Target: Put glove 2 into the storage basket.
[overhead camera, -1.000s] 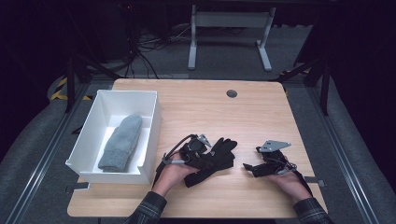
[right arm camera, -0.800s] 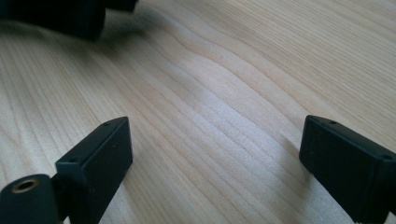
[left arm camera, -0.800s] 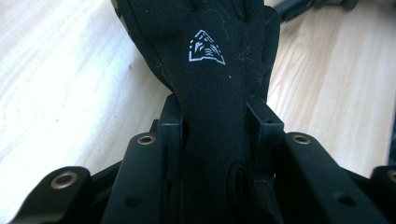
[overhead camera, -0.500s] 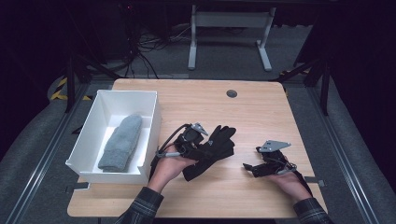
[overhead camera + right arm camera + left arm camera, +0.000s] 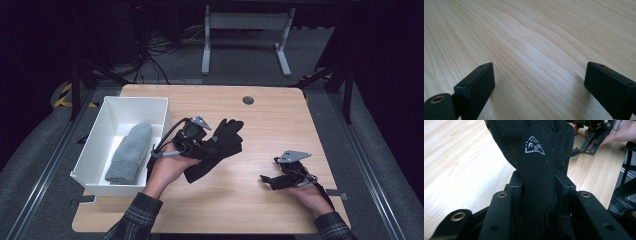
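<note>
My left gripper (image 5: 198, 144) is shut on a black glove (image 5: 218, 147) and holds it above the wooden table (image 5: 260, 120), just right of the white bin. In the left gripper view the glove (image 5: 536, 157) runs up between both jaws, its white emblem facing the camera. A grey mitten (image 5: 130, 152) lies inside the white bin (image 5: 100, 145). My right gripper (image 5: 267, 181) rests low over the table near the front right, open. In the right gripper view its jaws stand wide apart over bare wood, my right gripper (image 5: 539, 82) holding nothing.
The bin sits at the table's left edge. A dark round grommet (image 5: 248, 100) is set in the table's far side. A desk frame (image 5: 245, 35) and cables stand on the floor beyond. Metal rails run along both sides of the table.
My left gripper has lifted the black glove up off the table and slightly toward the bin. The right gripper has stayed where it was.
</note>
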The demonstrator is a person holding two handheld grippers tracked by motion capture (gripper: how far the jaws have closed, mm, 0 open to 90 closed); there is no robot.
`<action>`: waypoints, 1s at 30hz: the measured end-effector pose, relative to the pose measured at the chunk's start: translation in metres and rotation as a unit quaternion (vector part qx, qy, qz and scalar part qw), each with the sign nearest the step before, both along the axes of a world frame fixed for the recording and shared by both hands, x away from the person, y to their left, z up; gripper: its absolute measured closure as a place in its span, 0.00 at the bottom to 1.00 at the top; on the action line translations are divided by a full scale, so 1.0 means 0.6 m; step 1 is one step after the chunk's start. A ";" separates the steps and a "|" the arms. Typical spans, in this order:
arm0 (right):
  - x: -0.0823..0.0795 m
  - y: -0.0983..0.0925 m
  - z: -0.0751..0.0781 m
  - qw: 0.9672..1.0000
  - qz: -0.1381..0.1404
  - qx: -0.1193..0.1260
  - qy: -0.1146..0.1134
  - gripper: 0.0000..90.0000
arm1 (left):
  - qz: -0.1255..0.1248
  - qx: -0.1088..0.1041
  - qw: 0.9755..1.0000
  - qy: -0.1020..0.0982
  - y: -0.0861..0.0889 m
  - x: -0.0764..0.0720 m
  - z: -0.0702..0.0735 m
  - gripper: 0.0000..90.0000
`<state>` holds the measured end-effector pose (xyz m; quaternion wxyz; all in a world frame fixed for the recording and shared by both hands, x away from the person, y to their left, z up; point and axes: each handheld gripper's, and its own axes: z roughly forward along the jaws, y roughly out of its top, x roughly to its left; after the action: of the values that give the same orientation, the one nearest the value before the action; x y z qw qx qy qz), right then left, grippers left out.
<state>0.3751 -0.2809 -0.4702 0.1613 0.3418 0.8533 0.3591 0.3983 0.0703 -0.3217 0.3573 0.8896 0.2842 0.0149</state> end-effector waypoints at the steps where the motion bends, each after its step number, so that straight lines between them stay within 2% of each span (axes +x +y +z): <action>1: 0.000 0.000 0.000 1.000 0.000 0.000 0.000 0.11 | 0.002 -0.002 1.000 -0.001 0.005 0.001 0.005 0.72; 4: 0.000 0.000 0.000 1.000 0.000 0.000 0.000 0.11 | 0.012 -0.001 1.000 -0.007 0.023 0.003 0.019 0.72; 6: 0.000 0.000 0.000 1.000 0.000 0.000 0.000 0.11 | 0.026 0.006 0.999 -0.021 0.036 0.002 0.028 0.72; 10: 0.000 0.000 0.000 1.000 0.000 0.000 0.000 0.11 | 0.043 0.002 0.999 -0.032 0.061 0.001 0.042 0.72; 13: 0.000 0.000 0.000 1.000 0.000 0.000 0.000 0.11 | 0.046 -0.001 0.998 -0.030 0.075 0.002 0.047 0.72; 20: 0.000 0.000 0.000 1.000 0.000 0.000 0.000 0.11 | 0.077 -0.012 0.997 -0.030 0.125 0.002 0.063 0.73; 25: 0.000 0.000 0.000 1.000 0.000 0.000 0.000 0.11 | 0.117 -0.010 0.993 -0.029 0.170 0.002 0.068 0.73; 30: 0.000 0.000 0.000 1.000 0.000 0.000 0.000 0.11 | 0.157 -0.013 0.987 -0.023 0.219 -0.001 0.064 0.73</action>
<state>0.3751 -0.2809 -0.4702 0.1610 0.3416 0.8534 0.3593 0.3974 0.2016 -0.2833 0.3682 0.8290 0.4118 0.0877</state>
